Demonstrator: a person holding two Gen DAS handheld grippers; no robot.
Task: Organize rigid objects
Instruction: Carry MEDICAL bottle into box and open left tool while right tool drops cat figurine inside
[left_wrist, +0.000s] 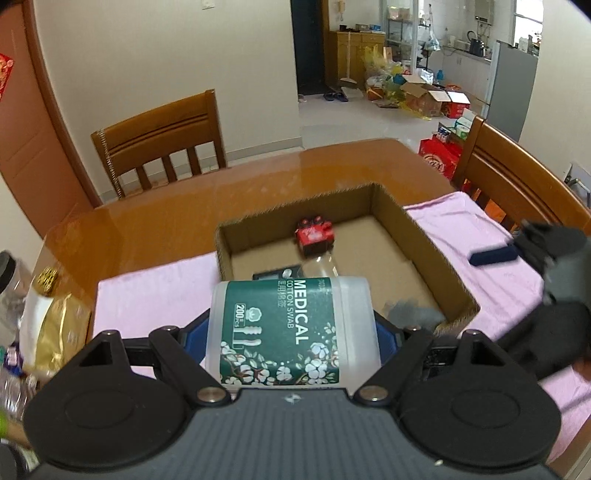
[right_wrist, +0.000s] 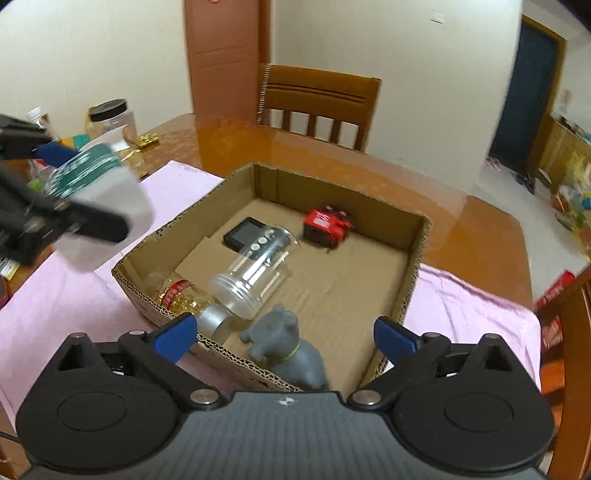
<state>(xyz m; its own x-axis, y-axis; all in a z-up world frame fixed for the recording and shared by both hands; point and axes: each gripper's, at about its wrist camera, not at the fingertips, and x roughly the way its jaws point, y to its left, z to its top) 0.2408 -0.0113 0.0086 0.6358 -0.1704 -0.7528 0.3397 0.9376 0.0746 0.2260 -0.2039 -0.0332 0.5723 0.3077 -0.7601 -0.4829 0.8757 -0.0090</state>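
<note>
Left gripper (left_wrist: 291, 332) pinches the cotton swab tub (left_wrist: 291, 328) by its flat sides, just left of the cardboard box (right_wrist: 413, 258); looks light, smooth plastic, likely slippery. Right gripper (right_wrist: 286, 336) hovers, fingers spread.

We see left tongs (left_wrist: 293, 332) clamped on swab tub (left_wrist: 291, 332), held above box (left_wrist: 417, 225); red toy (left_wrist: 314, 236) inside.

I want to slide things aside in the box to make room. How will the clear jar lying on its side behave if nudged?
The clear plastic jar lies on its side in the cardboard box, so it will probably roll. It looks empty, hence likely light and easily shoved. It could bump the grey dog figurine or the capsule bottle close beside it.
</note>
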